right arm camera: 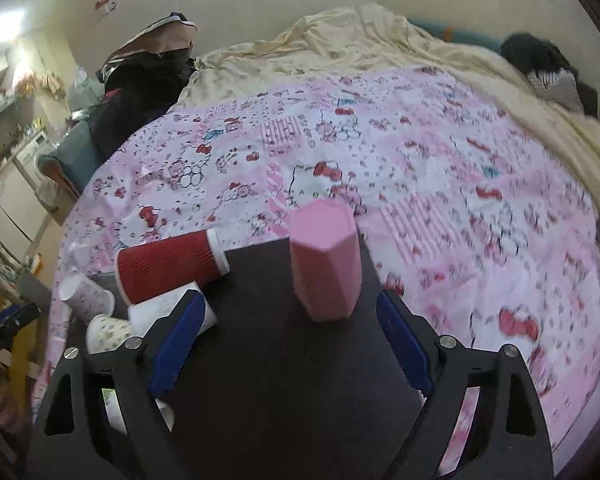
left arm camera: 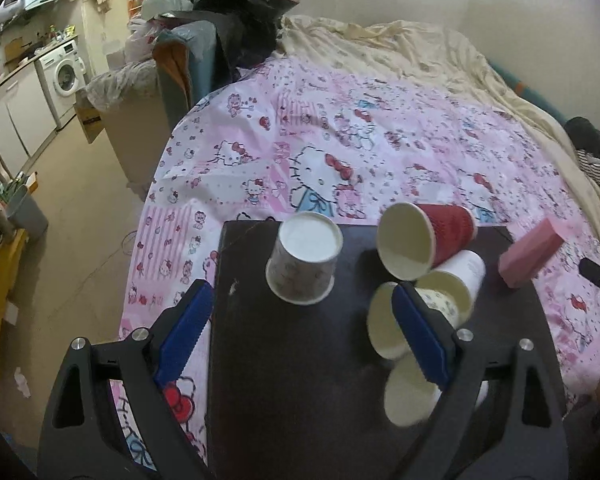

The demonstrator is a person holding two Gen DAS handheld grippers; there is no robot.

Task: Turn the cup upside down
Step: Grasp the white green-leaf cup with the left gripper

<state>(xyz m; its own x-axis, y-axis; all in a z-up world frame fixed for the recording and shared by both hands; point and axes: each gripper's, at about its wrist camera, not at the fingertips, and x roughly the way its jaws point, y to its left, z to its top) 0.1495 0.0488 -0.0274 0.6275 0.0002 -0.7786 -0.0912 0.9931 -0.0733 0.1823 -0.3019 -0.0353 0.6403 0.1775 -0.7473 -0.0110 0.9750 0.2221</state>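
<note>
A printed white paper cup [left arm camera: 304,258] stands upside down on the dark board [left arm camera: 300,380], just ahead of my open, empty left gripper [left arm camera: 300,332]. To its right lie a red ribbed cup [left arm camera: 424,242] and several white paper cups [left arm camera: 452,280] on their sides. A pink cup [right arm camera: 325,264] stands upside down on the board [right arm camera: 284,380], just ahead of my open, empty right gripper [right arm camera: 296,340]. The red cup [right arm camera: 168,266] and the white cups [right arm camera: 100,322] lie to its left.
The board rests on a bed with a pink Hello Kitty cover [left arm camera: 340,140] and a cream quilt [left arm camera: 420,48] behind. Bags and clothes [left arm camera: 220,20] are piled at the bed's far left. A kitchen with a washing machine [left arm camera: 64,76] lies beyond the floor on the left.
</note>
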